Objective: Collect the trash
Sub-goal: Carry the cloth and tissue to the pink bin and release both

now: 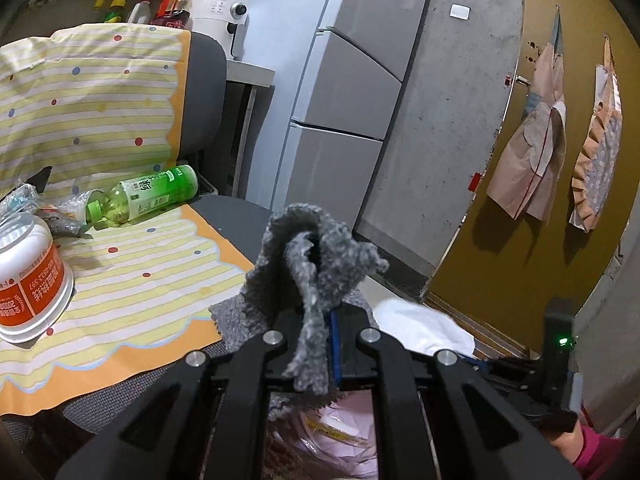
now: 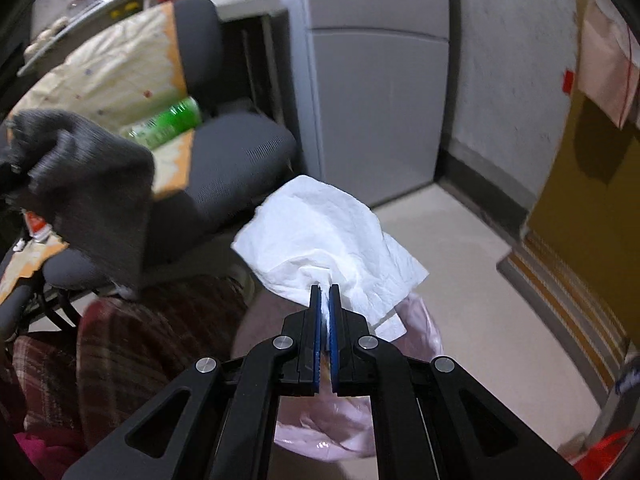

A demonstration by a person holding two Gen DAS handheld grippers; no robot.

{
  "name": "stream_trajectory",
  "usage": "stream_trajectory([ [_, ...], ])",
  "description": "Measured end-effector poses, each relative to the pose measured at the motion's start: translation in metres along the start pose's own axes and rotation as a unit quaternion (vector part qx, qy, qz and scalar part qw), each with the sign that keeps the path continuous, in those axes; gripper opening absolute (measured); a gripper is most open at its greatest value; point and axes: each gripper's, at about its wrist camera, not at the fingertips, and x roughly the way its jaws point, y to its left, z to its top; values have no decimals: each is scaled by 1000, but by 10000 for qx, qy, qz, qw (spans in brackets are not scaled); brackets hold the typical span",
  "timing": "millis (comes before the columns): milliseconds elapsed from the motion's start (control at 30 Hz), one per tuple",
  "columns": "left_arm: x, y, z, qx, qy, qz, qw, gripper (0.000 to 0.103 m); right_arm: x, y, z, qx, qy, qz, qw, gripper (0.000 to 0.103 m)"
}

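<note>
Left gripper (image 1: 320, 316): clamped on one grey cloth (image 1: 308, 256) | Right gripper (image 2: 325, 292): nearly closed, pinching one white tissue (image 2: 320, 224) above what looks like a pink bag (image 2: 344, 428) | Chair (image 2: 240, 152): one striped sheet (image 1: 132, 276), one white cup (image 1: 28, 276) tipped over, one green bottle (image 1: 148, 194) on its side

Fuzzy grey cloth (image 1: 308, 256), plain white tissue (image 2: 328, 236), pale pink bag (image 2: 344, 436) beneath. Yellow-and-white striped sheet (image 1: 132, 280), dotted red and blue, orange scalloped border. Green-labelled bottle (image 1: 148, 196), green cap. White tub (image 1: 32, 280) with orange band. Mustard-yellow door (image 1: 520, 208).
</note>
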Motion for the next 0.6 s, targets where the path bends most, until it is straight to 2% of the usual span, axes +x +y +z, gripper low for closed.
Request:
stream_trajectory([
  [200, 1, -3, -2, -39, 7, -152, 9999, 5, 13, -8, -12, 148, 155, -112, 9997, 7],
  [367, 15, -24, -17, 114, 213, -612, 9978, 5, 19, -11, -24, 137, 108, -185, 9997, 7],
  [500, 19, -42, -25, 341, 320, -840, 9954, 5, 29, -13, -34, 169, 312, -201, 9992, 8],
  [600, 20, -41, -24, 322, 333, -930, 9946, 5, 38, -13, -39, 165, 483, -207, 9985, 9],
])
